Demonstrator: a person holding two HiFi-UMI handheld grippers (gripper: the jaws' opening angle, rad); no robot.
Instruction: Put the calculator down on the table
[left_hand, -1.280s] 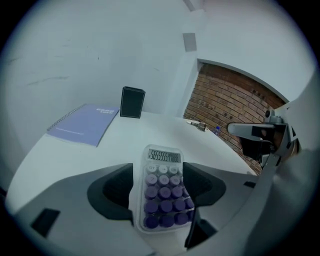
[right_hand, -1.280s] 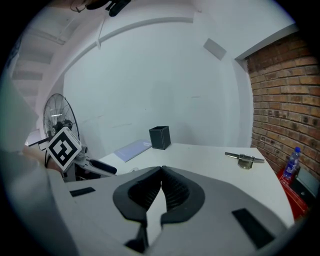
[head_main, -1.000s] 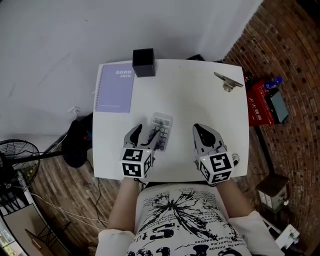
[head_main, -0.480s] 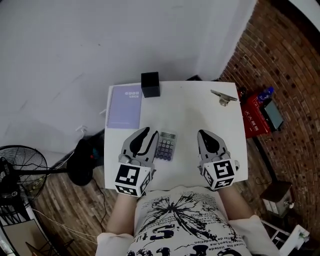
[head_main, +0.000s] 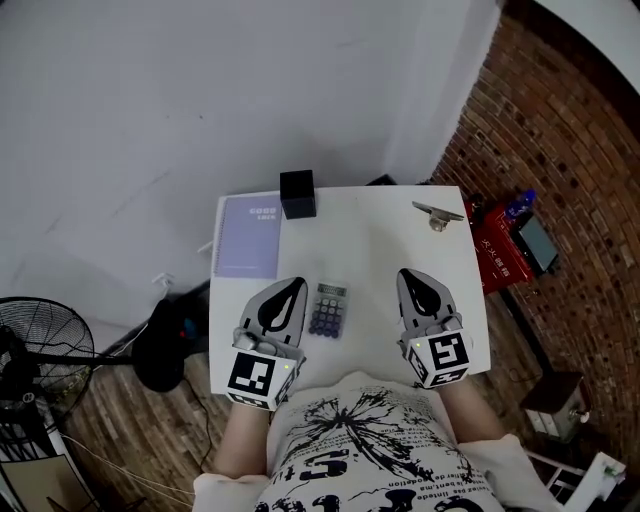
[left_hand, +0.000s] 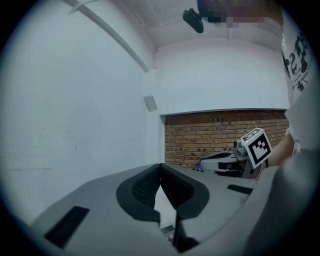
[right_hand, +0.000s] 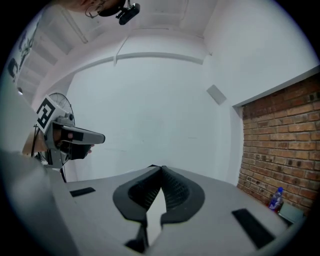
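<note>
**A:** Where is the calculator (head_main: 328, 309)?

**B:** It lies flat on the white table (head_main: 375, 250), a little below the middle of the head view, and nothing is holding it.

**A:** Which gripper is nearer?

**B:** The left gripper (head_main: 293, 285). The calculator is just beside it, on its right in the frame, and apart from it. The right gripper (head_main: 412, 274) is well apart, farther right, with bare table between.

**A:** How does the calculator's long axis run?

**B:** Up and down the frame, display end toward the top, so roughly parallel to both grippers. Either gripper would have to reach for it sideways.

**A:** And the jaws?

**B:** The left gripper's view shows its pads (left_hand: 145, 187) pressed together at the tips, with nothing between them. A sliver of the calculator shows far below, through the gap. The right gripper's jaws are pressed together and empty too.

**A:** So what is left of the task?

**B:** Nothing, I'd judge. The calculator is already down and free.
</note>
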